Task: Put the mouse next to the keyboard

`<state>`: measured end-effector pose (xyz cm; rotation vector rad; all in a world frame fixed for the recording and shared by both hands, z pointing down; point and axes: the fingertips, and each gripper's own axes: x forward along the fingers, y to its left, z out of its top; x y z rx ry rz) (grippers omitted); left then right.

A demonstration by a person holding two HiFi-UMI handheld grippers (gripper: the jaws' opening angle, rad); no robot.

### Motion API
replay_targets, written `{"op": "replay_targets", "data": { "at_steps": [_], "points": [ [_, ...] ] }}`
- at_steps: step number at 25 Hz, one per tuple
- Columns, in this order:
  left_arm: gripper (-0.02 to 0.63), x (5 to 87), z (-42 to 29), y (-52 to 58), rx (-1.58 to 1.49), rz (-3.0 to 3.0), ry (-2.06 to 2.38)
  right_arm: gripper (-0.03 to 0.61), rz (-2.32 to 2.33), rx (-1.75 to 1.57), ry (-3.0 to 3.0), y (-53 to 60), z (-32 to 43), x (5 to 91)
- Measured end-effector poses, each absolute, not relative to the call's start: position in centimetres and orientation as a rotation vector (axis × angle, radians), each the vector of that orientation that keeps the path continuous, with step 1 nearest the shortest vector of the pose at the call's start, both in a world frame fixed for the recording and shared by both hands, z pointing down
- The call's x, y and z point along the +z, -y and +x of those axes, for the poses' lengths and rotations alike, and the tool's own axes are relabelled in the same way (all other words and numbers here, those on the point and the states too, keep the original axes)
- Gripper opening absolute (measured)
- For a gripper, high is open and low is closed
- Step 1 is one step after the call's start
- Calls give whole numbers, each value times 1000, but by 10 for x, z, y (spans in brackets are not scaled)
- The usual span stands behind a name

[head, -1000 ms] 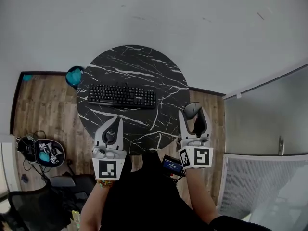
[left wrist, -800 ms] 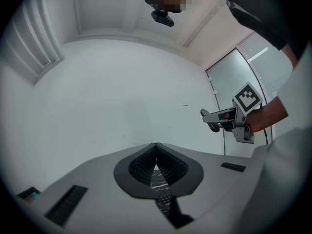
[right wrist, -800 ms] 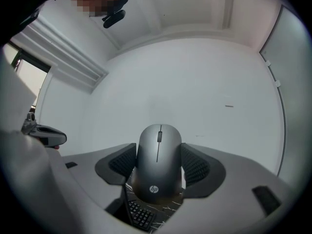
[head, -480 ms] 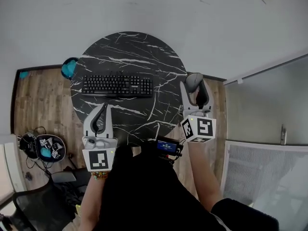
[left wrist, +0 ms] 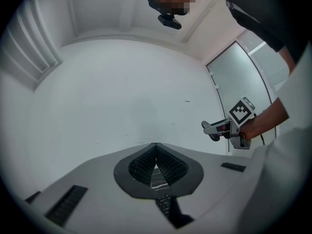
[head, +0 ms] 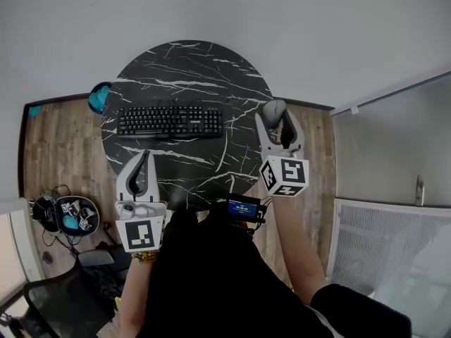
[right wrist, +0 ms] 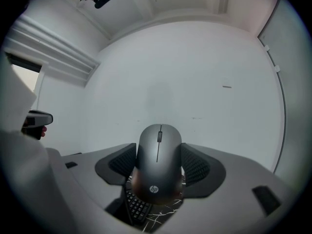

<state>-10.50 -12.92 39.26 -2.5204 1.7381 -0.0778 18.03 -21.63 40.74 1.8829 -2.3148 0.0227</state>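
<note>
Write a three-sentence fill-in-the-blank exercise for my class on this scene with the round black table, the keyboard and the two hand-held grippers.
1. The right gripper is shut on a grey computer ____.
2. The left gripper is shut and holds ____.
3. The black keyboard lies on a round black marble-patterned table with ____ veins.

Missing words: mouse; nothing; white.

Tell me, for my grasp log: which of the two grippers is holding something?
The right gripper: its jaws clamp a dark grey mouse. The left gripper has its jaws closed together, with nothing between them.
</note>
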Motion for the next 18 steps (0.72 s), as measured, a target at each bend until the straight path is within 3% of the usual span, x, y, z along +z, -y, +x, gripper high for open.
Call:
{"op": "replay_targets", "data": {
  "at_steps": [18],
  "points": [
    [9, 399, -104, 126, -110, -2513, -1737, 284, 1857, 223, 2224, 234, 192, 480]
  ]
}}
